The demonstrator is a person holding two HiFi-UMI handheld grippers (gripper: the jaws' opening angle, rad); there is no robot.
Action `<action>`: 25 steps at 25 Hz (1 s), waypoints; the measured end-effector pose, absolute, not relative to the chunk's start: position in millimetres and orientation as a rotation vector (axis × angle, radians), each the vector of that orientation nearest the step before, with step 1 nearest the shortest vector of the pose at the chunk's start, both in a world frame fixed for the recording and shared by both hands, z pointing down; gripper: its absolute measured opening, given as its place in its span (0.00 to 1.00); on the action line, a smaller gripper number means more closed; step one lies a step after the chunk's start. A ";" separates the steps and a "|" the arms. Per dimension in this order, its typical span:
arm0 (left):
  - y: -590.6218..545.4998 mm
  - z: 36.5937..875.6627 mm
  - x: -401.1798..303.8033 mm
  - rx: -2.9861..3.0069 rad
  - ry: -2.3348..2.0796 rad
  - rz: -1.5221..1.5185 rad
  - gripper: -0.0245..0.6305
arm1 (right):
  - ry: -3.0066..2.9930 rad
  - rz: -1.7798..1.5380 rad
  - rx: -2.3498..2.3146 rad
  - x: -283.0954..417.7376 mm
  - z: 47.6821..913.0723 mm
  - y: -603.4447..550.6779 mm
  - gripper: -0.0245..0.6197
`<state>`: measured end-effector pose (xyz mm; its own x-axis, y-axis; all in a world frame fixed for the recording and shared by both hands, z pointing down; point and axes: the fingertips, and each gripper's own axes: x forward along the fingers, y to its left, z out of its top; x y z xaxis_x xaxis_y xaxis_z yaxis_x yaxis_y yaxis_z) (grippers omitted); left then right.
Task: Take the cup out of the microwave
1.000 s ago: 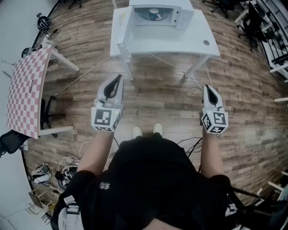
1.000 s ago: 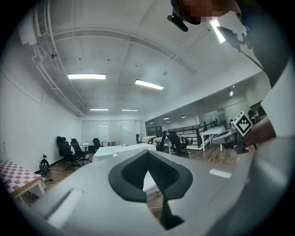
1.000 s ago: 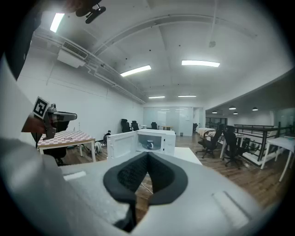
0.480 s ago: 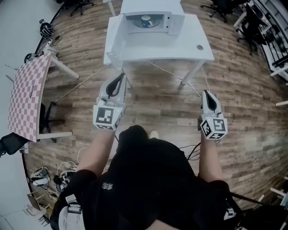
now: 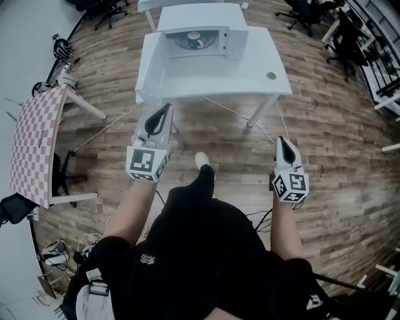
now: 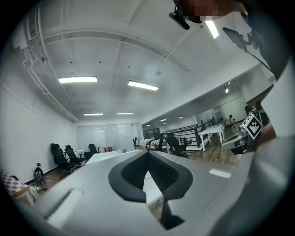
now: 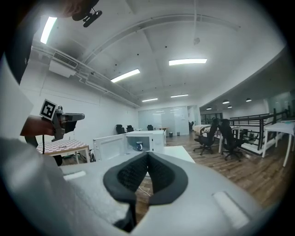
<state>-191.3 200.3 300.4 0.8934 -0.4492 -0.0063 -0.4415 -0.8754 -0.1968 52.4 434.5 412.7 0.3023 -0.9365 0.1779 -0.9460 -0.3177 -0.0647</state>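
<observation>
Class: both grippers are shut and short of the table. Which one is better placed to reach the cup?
Probably the right gripper: its own view looks straight at the cup inside the open microwave. The left gripper is nearer but faces the swung-out door.

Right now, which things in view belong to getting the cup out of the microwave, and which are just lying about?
Job in hand:
cup
open microwave
white table under it
left gripper, jaws together, empty
right gripper, jaws together, empty

Lying about:
checkered table
office chairs
floor cables
</observation>
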 end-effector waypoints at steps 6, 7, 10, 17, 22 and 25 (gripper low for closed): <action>168.1 306.9 -139.4 -2.884 0.659 -0.040 0.05 | -1.755 0.289 2.493 98.8 414.5 407.2 0.04; 160.8 306.9 -132.5 -2.885 0.658 -0.035 0.05 | -1.753 0.279 2.491 104.7 412.7 399.7 0.04; 132.6 305.5 -116.1 -2.896 0.658 -0.023 0.05 | -1.752 0.259 2.479 118.4 405.2 367.7 0.04; 57.1 301.0 -83.7 -2.923 0.665 -0.028 0.05 | -1.806 0.239 2.453 145.8 386.8 274.7 0.04; 0.6 300.6 -51.7 -2.921 0.647 -0.012 0.05 | -1.836 0.193 2.439 168.7 378.6 203.4 0.04; -25.7 302.5 -33.6 -2.924 0.624 -0.002 0.05 | -1.862 0.186 2.411 176.2 381.3 162.4 0.04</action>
